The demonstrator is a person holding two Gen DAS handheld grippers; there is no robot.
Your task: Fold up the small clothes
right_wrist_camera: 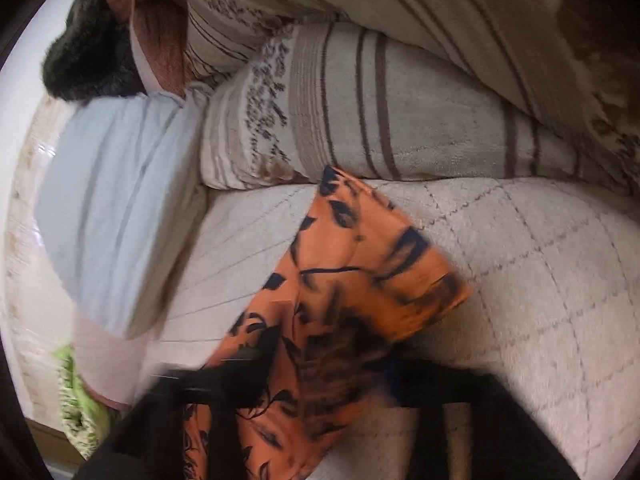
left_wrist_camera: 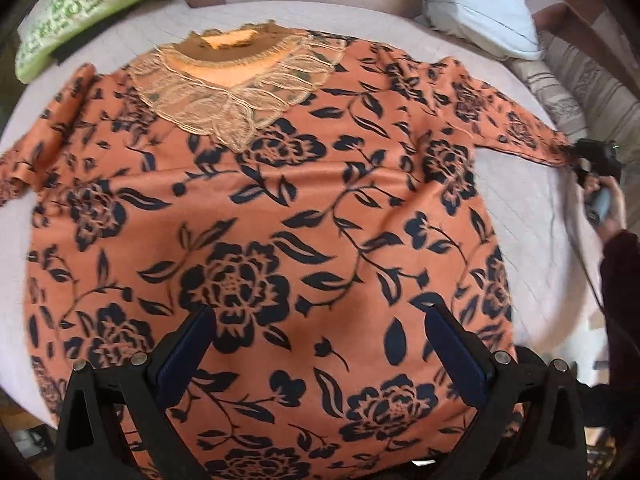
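Top: orange floral top (left_wrist_camera: 304, 200) lies spread flat, front up, on the pale quilted bed (left_wrist_camera: 520, 200).
Left claw (left_wrist_camera: 320, 344): spread wide, poised over the hem area, nothing between its fingers.
Right claw (right_wrist_camera: 320, 364): pressed together, pinching the sleeve end (right_wrist_camera: 360, 264).
Pillows: striped towel (right_wrist_camera: 400, 128) beside the sleeve.

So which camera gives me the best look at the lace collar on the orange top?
The left wrist view. It shows the whole lace collar lying flat at the neck of the orange floral top, spread on the bed. The right wrist view shows none of it, only a blurred sleeve of the top.
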